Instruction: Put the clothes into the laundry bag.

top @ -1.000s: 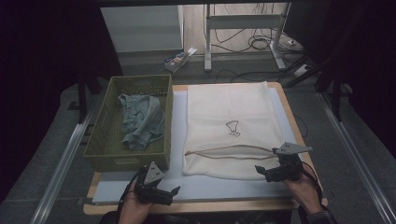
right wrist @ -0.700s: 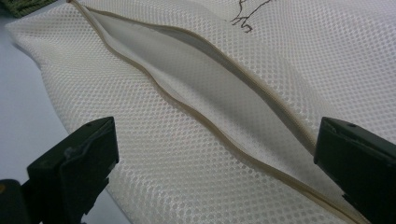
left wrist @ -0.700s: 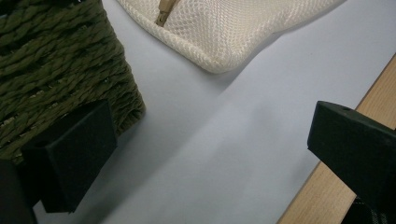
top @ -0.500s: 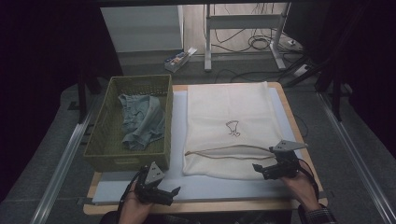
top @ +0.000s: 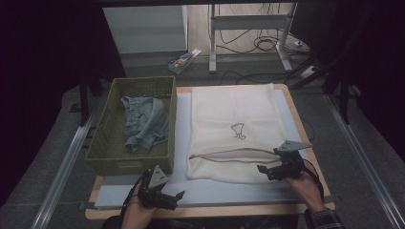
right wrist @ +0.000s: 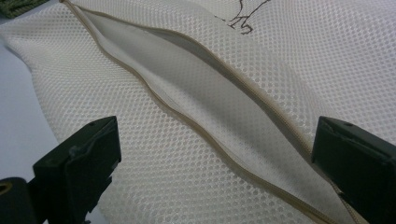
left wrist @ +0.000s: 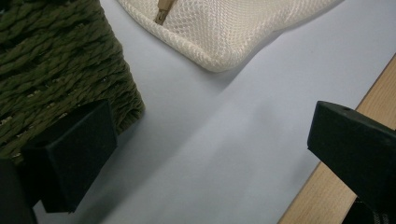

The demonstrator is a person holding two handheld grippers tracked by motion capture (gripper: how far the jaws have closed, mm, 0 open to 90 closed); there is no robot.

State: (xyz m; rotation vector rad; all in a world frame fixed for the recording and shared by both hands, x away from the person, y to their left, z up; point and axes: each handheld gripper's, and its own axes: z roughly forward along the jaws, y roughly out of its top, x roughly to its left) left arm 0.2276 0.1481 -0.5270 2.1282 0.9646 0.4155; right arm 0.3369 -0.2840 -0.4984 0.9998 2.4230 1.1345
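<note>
The right gripper (top: pixel 274 171) has edged inward over the near right corner of the cream mesh zip bag (top: pixel 234 129), its jaws spread wide above the gaping zipper opening (right wrist: pixel 210 107), gripping nothing. That suggests a grab at the opening's edge comes next. The left gripper (top: pixel 167 196) waits near the bag's near left corner, jaws likewise spread and empty.

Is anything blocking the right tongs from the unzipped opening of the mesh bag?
Nothing visible. The right tongs hang open just over the mesh bag, its zipper opening gaping directly ahead between the jaws.
</note>
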